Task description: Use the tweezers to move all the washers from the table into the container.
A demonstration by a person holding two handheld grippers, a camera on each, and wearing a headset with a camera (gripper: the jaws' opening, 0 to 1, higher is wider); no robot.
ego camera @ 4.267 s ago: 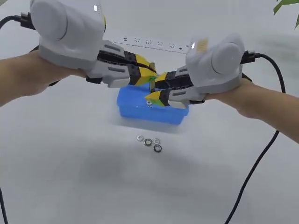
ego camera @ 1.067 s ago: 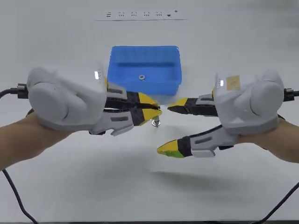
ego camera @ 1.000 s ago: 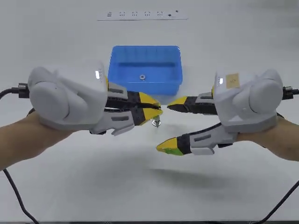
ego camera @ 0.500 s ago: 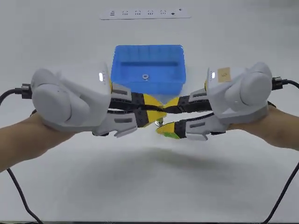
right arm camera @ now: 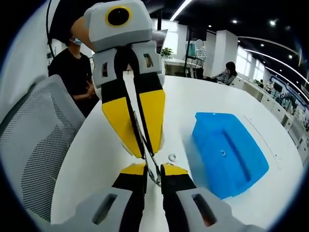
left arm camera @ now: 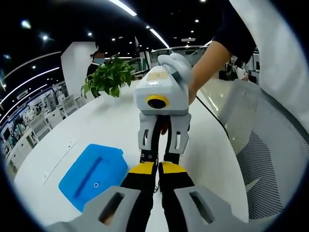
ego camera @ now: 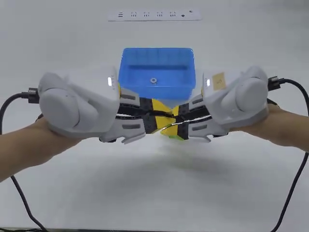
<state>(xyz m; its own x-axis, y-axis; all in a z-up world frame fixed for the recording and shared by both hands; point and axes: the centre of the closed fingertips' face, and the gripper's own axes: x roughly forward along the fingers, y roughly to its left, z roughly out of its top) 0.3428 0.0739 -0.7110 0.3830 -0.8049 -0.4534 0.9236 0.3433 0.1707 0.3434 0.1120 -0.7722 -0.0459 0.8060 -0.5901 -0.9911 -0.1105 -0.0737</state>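
Note:
The two grippers meet tip to tip in front of the blue container [ego camera: 158, 72]. My left gripper [ego camera: 161, 116] is shut on a pair of thin metal tweezers [right arm camera: 142, 140], which run between its yellow jaws toward my right gripper [ego camera: 173, 121]. In the right gripper view the right gripper [right arm camera: 153, 175] is shut on the tweezers' free ends. In the left gripper view the left gripper [left arm camera: 157, 168] points at the right one. One washer [ego camera: 153, 80] lies inside the container. Another washer [right arm camera: 172, 157] lies on the white table just beyond the jaws; in the head view the grippers hide it.
A white power strip [ego camera: 154, 15] lies at the far edge of the table. Black cables [ego camera: 294, 159] trail from both grippers. A mesh chair [right arm camera: 41, 145] stands by the table, with people and a potted plant [left arm camera: 108, 77] in the background.
My right gripper has moved left to the left gripper's tips and gone from wide open to shut on the tweezers. The left gripper stayed shut. The camera drifted slightly.

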